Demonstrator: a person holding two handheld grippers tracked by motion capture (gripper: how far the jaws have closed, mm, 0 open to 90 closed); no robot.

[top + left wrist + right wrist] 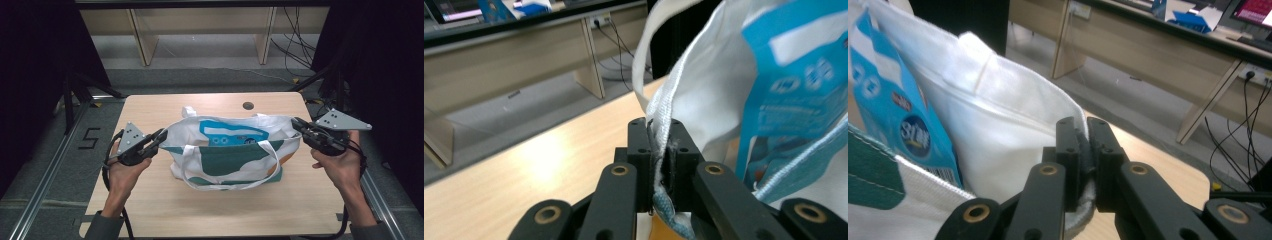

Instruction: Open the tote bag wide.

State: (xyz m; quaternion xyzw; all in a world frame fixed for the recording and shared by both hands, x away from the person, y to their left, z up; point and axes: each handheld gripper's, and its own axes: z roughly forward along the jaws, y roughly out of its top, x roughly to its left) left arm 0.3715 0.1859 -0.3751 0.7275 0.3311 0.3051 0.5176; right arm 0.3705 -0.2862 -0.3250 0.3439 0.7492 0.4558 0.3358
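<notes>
Sitting mid-worktop point(150, 210), the tote bag point(225, 162) runs lengthwise between both hands; a blue packet point(231, 134) pokes out. Left gripper point(159, 138) fingers pinch its left rim, right gripper point(298, 125) fingers clamp the right, stretching the mouth wide.

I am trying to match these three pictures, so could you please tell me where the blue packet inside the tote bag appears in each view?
High view: the blue packet lies centre, inside the open tote bag.
Left gripper view: upper right, beyond the clamped rim.
Right gripper view: far left, against the white lining.
Shared landmark: the wooden table, also seen at and.
</notes>
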